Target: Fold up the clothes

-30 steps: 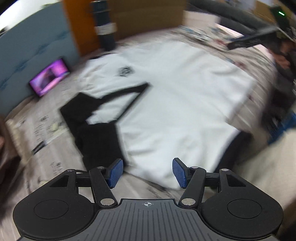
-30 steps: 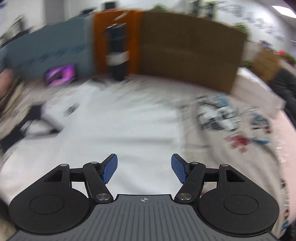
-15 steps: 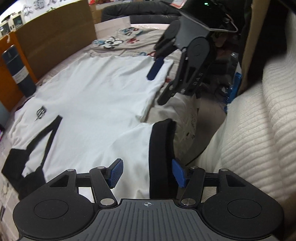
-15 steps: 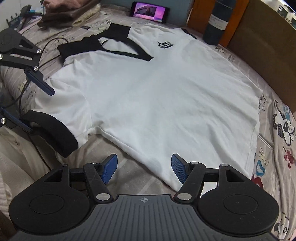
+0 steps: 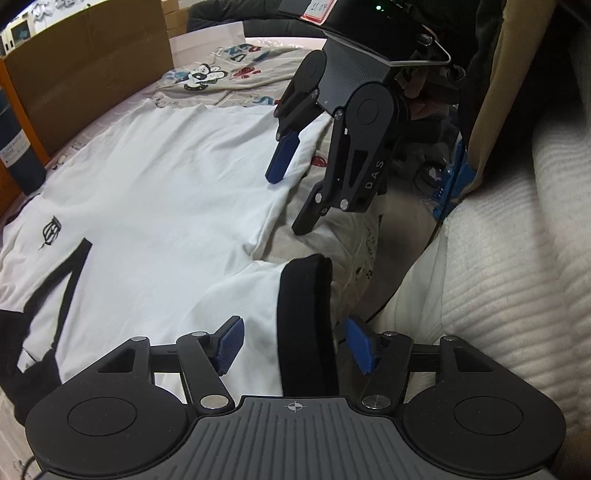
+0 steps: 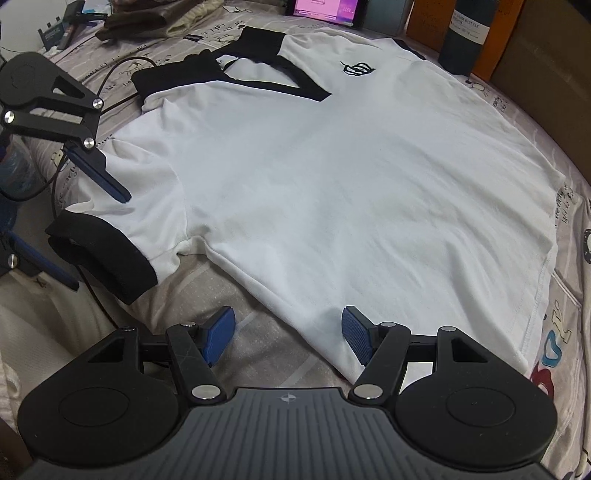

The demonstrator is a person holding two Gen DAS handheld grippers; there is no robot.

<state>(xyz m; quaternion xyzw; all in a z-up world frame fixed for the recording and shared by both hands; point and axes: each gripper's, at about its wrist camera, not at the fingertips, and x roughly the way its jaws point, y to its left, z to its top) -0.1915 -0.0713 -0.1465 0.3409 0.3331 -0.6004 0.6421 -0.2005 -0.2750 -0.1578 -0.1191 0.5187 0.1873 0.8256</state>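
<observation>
- Across most of both frames, a white T-shirt (image 6: pixel 332 177) w/ black trim lies flat, front up, on a bed w/ a printed sheet (image 6: pixel 569 229) — small dark crest logo (image 6: pixel 356 67) on the chest, upper centre of the right wrist view.
- Lower centre, left wrist view: left gripper (image 5: pixel 295 345) has its fingers spread wide, one either side of the black sleeve cuff (image 5: pixel 308 317). Cuff sits between the blue pads; pads not pressed on it.
- Same gripper shows at the left edge of the right wrist view — one finger (image 6: pixel 101 175) over the white sleeve, the other below the cuff.
- Lower centre, right wrist view: right gripper (image 6: pixel 290 334) also spread wide, holding nothing. Its right finger overlaps the shirt's side edge, its left one is over bare sheet. Contact w/ the cloth: can't tell.
- Upper centre-right, left wrist view: right gripper seen from outside, tilted down over the shirt's side edge near the hem.
- Top right, right wrist view: dark bottle (image 6: pixel 467 35) just past the shirt's shoulder, beside an orange panel.
- Top centre, same view: lit phone screen (image 6: pixel 325 6), pink/purple.
- Right side, left wrist view: person's cream ribbed sleeve (image 5: pixel 509 266).
</observation>
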